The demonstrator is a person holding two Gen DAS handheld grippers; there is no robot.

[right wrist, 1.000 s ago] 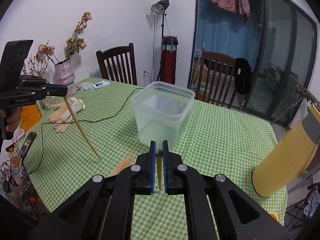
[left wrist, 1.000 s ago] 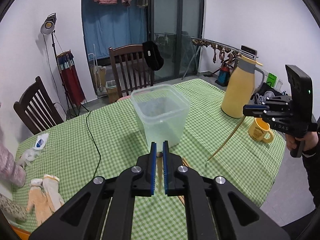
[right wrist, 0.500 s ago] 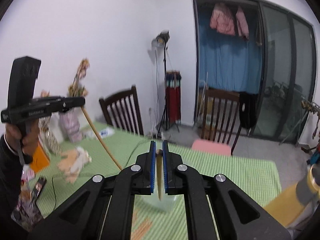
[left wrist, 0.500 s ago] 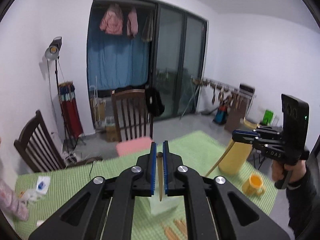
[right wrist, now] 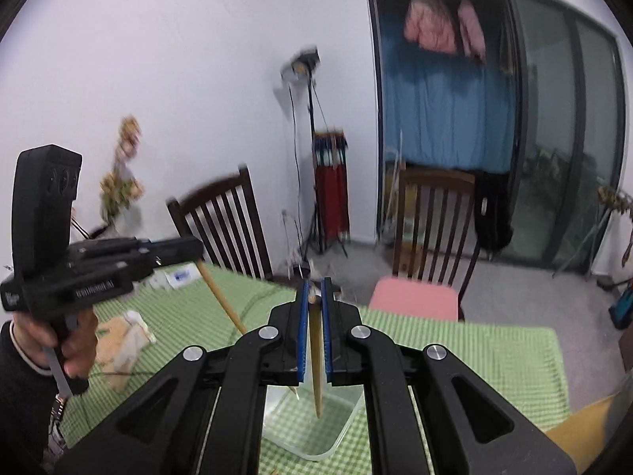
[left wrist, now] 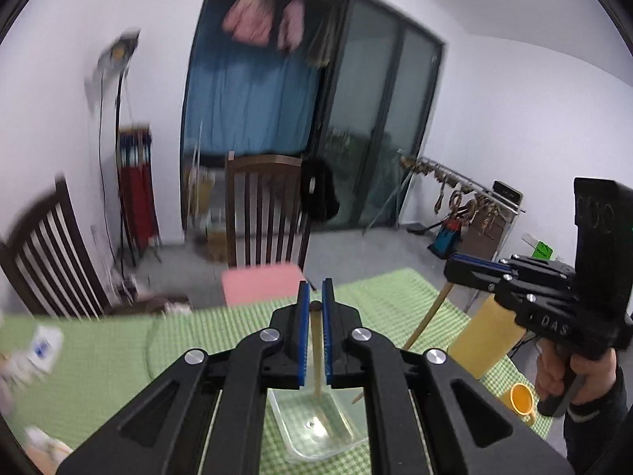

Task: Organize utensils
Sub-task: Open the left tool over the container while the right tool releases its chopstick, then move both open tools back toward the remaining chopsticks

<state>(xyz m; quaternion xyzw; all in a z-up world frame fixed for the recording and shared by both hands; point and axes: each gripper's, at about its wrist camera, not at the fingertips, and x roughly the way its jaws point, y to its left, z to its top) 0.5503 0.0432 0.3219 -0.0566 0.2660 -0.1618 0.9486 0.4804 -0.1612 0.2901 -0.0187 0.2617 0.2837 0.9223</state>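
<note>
The near wall of the box [left wrist: 316,431] is hidden behind the left claw [left wrist: 315,308]'s arms, and in the right wrist view its near corners sit behind the right claw [right wrist: 315,297]'s arms; the left chopstick [left wrist: 316,356] blurs against the box floor, so whether its tip touches cannot be told; the right chopstick [right wrist: 315,364]'s top is lost between the pads; the flask [left wrist: 484,340] is covered on top by the other claw, and cut by the edge in the right wrist view; the lamp [left wrist: 116,49], flowers [right wrist: 122,174] and small items at the table [left wrist: 99,360]'s left edge are smeared by blur.
</note>
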